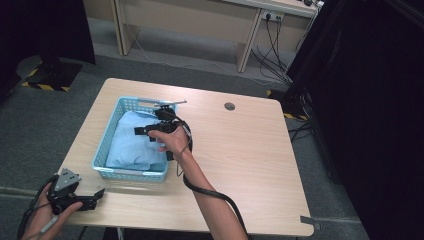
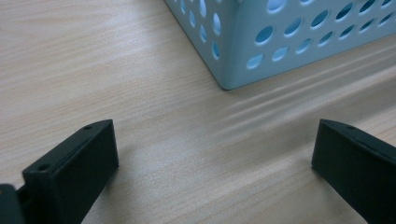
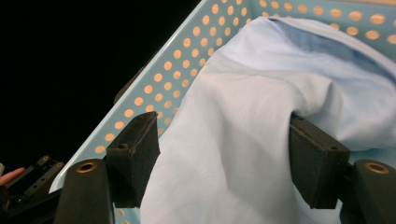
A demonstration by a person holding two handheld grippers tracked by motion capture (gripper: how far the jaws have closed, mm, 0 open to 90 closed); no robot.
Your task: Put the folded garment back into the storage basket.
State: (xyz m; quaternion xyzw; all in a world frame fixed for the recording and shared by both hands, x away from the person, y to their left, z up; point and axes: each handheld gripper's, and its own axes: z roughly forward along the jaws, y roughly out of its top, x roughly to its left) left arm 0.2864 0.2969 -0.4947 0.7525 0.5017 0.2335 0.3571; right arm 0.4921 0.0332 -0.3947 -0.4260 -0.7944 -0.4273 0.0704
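A light blue cloth lies bunched inside a pale blue perforated basket on the left half of the wooden table. My right gripper reaches into the basket from the right, just over the cloth. In the right gripper view its jaws stand apart with a fold of the cloth between them; the pads do not pinch it, and the basket wall runs behind. My left gripper rests open at the table's front left corner. Between its jaws is bare wood, facing the basket corner.
A round cable hole sits in the table's far middle. A thin metal piece lies at the basket's far rim. The right gripper's cable trails along the forearm. Bare tabletop spreads to the right; a dark curtain stands beyond.
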